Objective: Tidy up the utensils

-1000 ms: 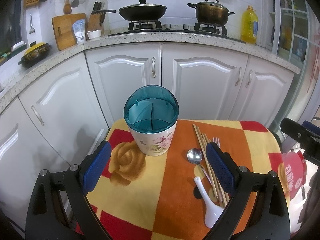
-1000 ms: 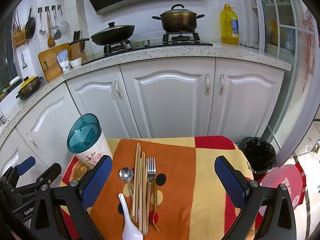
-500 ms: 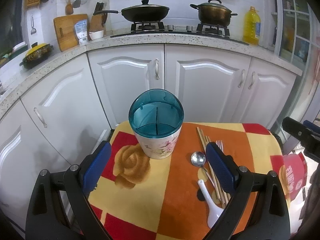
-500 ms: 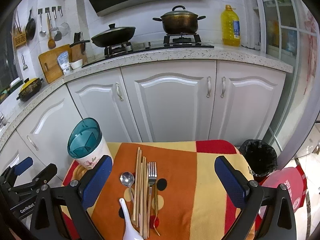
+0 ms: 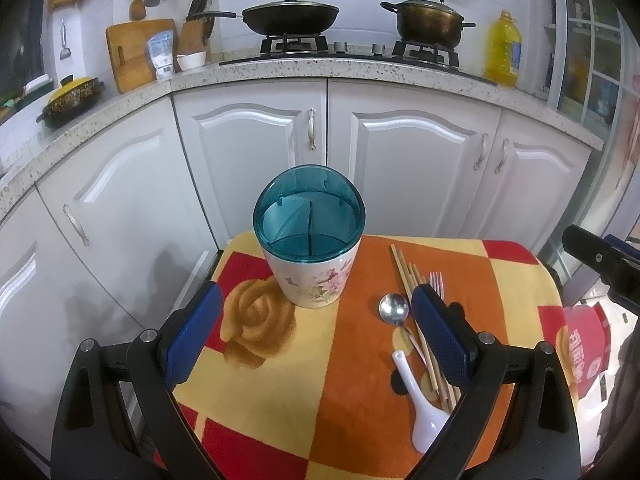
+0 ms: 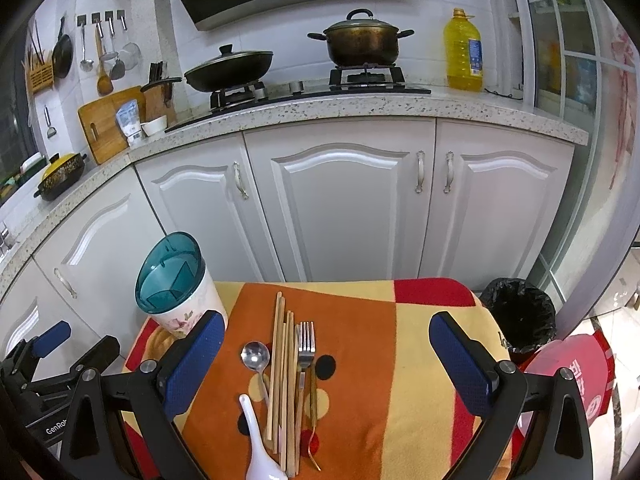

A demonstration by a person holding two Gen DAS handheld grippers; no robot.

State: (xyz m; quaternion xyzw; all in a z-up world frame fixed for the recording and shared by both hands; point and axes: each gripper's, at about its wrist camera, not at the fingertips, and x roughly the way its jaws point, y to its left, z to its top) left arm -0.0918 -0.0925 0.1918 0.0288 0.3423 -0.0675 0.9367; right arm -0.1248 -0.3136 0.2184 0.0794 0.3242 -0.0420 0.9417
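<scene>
utensils laid out beside the holder, both grippers spread and empty

the utensils lie in a tight row on the orange patch of the cloth [image 6: 420, 360], just right of the holder [image 5: 310, 240]. a metal spoon [image 6: 255, 356] sits at the left of the row, then the chopsticks [image 6: 280, 360] running lengthwise, then a fork [image 6: 305, 350], tines pointing toward the cabinets [image 6: 340, 200]. a white spoon [image 6: 258, 444] lies at the near end, bowl toward the camera. the holder stands upright at the far left corner of the cloth, floral white below, teal divided insert on top; its compartments look empty.

the left gripper [image 5: 316, 328] hovers before the holder, jaws spread wide, nothing between them. the right gripper [image 6: 326, 360] hovers over the row, jaws likewise spread, touching nothing. beyond the cloth a counter [image 6: 360, 108] carries a wok [image 6: 228, 70] and a pot [image 6: 362, 44]; a bin [image 6: 520, 316] stands at the right.
</scene>
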